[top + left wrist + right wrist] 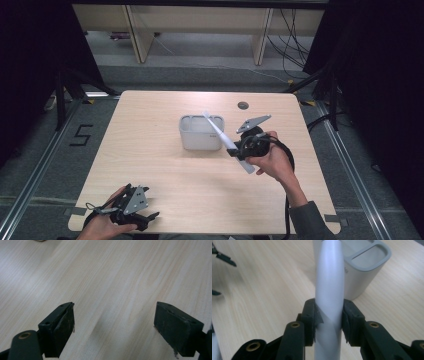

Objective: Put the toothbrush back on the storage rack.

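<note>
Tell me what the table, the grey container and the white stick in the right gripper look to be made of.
Table: pale wood or wood-look laminate, with straight grain lines and a smooth, faintly shiny top.
Container: likely matte grey plastic, with rounded moulded corners and an even, thin rim.
Stick: probably smooth white plastic, a satin rounded body with soft highlights. The right gripper is clamped on it.

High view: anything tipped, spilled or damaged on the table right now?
Nothing stands out. The grey holder stands upright on the table, the right gripper grips the white handle squarely, tilted toward the holder, and the left gripper is open over bare wood.
</note>
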`<state>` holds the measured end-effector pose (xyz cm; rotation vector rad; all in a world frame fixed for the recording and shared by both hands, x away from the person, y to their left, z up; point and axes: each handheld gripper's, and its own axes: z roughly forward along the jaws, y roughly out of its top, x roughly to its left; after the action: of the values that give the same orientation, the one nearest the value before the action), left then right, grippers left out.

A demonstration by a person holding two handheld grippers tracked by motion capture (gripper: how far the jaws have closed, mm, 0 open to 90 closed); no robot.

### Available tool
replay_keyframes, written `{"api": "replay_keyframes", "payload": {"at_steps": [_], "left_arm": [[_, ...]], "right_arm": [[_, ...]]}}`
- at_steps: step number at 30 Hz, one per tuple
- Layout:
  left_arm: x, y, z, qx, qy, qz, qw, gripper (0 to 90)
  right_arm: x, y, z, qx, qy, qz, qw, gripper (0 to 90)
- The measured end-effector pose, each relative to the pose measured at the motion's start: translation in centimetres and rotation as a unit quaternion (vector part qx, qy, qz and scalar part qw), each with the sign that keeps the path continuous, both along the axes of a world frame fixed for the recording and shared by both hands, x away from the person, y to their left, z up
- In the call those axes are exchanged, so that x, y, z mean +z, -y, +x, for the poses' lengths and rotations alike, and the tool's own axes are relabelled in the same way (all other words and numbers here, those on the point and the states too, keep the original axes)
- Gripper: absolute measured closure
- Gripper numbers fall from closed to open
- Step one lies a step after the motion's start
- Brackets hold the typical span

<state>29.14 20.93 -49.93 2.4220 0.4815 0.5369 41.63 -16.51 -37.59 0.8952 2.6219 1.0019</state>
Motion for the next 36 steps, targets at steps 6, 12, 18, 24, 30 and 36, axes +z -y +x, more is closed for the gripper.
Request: {"api": "replay_keyframes", "payload": {"at_steps": [6, 12, 18, 24, 30, 36], "left_arm": [[-0.2, 0.2, -0.1, 0.009, 0.000, -0.015, 0.9998, 16.4], [-0.2, 0.2, -0.1, 0.013, 0.005, -0.011, 0.9998, 16.4], [-0.2, 0.2, -0.1, 0.014, 0.008, -0.010, 0.9998, 16.4], [-0.2, 0.2, -0.1, 0.009, 0.001, -0.017, 0.9998, 16.4], [-0.2, 0.2, -0.1, 0.008, 0.000, -0.017, 0.9998, 16.4], [-0.2, 0.2, -0.1, 0.007, 0.000, -0.017, 0.9998, 16.4]], "right_arm": [[0.1, 1.1, 1.5, -0.035, 0.023, 0.045, 0.9981, 66.8], [0.7, 1.7, 2.9, -0.058, 0.048, 0.087, 0.9933, 66.8], [1.1, 1.5, 4.2, -0.077, 0.077, 0.127, 0.9859, 66.8], [1.0, 0.8, 5.4, -0.087, 0.088, 0.151, 0.9807, 66.9], [1.3, 0.0, 6.4, -0.093, 0.110, 0.174, 0.9742, 66.8], [1.6, -1.0, 7.3, -0.097, 0.123, 0.183, 0.9705, 66.8]]}}
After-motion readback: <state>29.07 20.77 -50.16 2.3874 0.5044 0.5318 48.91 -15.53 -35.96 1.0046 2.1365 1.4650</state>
